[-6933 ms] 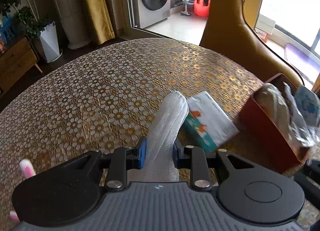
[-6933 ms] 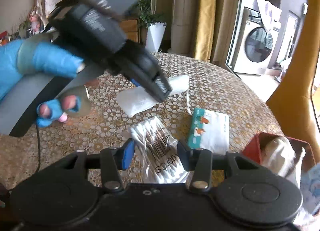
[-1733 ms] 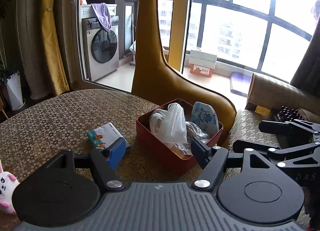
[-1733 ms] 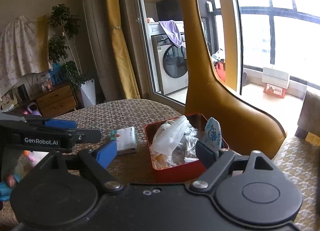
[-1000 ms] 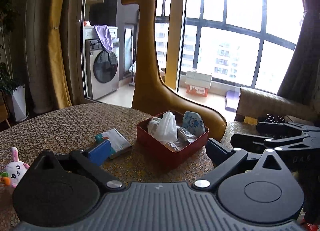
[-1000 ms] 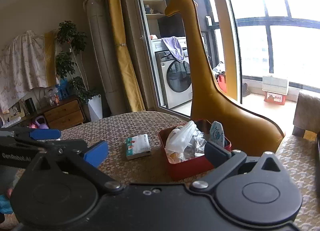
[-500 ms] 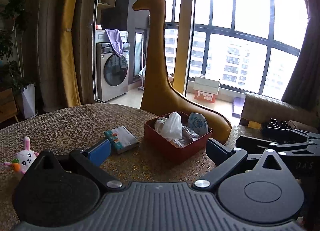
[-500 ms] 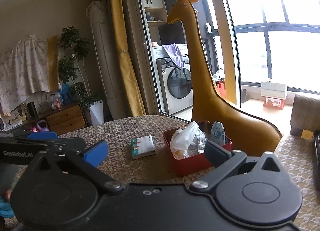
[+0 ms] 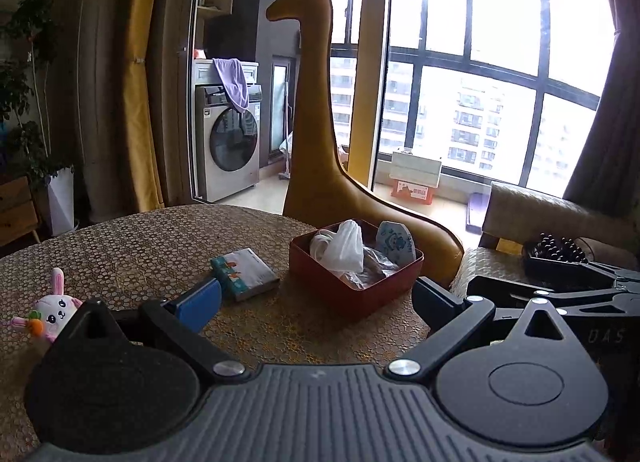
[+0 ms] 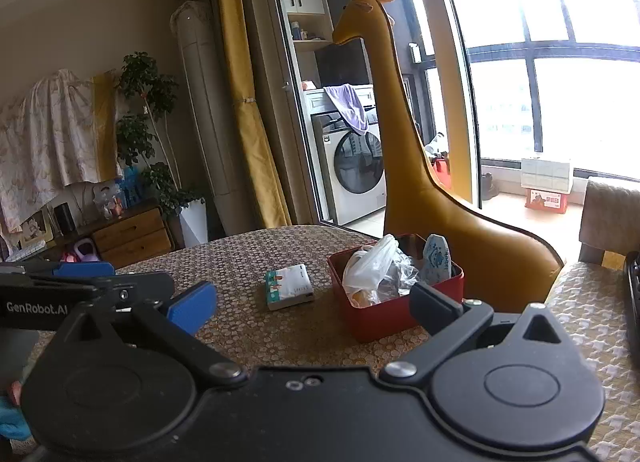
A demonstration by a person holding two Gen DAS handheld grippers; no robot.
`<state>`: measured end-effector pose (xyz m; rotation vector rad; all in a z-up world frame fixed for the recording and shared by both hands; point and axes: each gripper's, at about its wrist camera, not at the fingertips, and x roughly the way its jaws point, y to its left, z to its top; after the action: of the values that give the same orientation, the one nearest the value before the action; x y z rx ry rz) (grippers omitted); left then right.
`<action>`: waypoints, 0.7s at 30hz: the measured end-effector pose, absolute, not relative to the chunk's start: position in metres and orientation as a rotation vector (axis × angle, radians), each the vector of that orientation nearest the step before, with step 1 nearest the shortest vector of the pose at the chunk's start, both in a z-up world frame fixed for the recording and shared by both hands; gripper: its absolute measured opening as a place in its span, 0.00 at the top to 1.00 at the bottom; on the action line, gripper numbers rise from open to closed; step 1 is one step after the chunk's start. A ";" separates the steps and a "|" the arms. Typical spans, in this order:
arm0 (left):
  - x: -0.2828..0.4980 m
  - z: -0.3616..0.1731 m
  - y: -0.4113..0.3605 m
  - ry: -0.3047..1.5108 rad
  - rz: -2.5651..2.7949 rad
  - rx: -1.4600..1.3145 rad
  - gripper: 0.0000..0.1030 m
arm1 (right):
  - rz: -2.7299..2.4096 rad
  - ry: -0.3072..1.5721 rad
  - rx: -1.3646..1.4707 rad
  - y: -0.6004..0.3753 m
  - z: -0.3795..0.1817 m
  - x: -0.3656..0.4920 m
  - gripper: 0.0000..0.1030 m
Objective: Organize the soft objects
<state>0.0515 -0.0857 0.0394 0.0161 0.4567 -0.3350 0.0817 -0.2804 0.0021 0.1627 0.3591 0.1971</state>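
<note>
A red box (image 9: 372,296) stands on the patterned round table (image 9: 140,246), filled with a white plastic bag (image 9: 344,248), clear wrappers and a blue cartoon packet (image 9: 394,240). A tissue pack (image 9: 245,273) lies left of it. A small plush bunny (image 9: 54,312) sits at the table's left. My left gripper (image 9: 316,302) is open and empty, held back from the box. My right gripper (image 10: 312,304) is open and empty too; the box (image 10: 400,310) and tissue pack (image 10: 289,286) lie ahead of it.
A tall yellow giraffe figure (image 9: 320,134) stands behind the table. A beige seat (image 10: 592,302) is to the right. A washing machine (image 9: 228,142), curtain and plants are in the background. The other gripper shows at the left of the right wrist view (image 10: 60,290).
Both grippers have drawn back and up from the table, open and empty. The white mesh sleeve and the cotton swab bag that lay between their fingers earlier are out of view.
</note>
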 end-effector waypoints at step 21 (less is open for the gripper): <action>0.048 0.037 -0.088 0.457 -0.349 0.014 0.01 | 0.173 0.362 0.166 -0.282 0.001 0.075 0.00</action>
<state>0.0484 -0.0877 0.0371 0.0135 0.4574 -0.3491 0.0747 -0.2815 0.0009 0.1662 0.3620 0.1735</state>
